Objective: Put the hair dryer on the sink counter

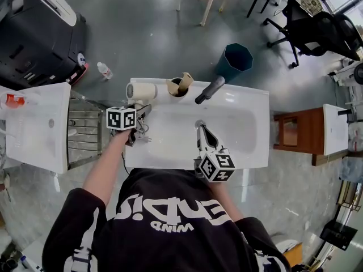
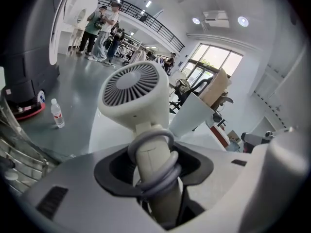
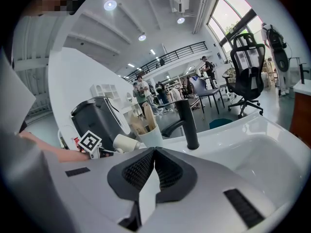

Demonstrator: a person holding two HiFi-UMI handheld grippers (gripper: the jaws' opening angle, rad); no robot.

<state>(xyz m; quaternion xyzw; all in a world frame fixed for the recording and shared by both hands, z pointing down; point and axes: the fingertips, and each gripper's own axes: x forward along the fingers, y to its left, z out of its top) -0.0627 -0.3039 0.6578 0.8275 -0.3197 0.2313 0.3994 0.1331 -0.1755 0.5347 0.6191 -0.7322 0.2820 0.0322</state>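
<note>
The cream hair dryer is over the back left corner of the white sink counter. My left gripper is shut on its handle, which has a grey cord wound around it. In the left gripper view the dryer's round grille points away from me and the handle sits between the black pads of that gripper. Whether the dryer touches the counter I cannot tell. My right gripper hangs over the basin, shut with nothing in it; its pads meet in the right gripper view.
A black faucet and a cup of wooden combs stand at the counter's back edge. A teal bin and a water bottle are on the floor beyond. A white cabinet stands left, a wooden one right.
</note>
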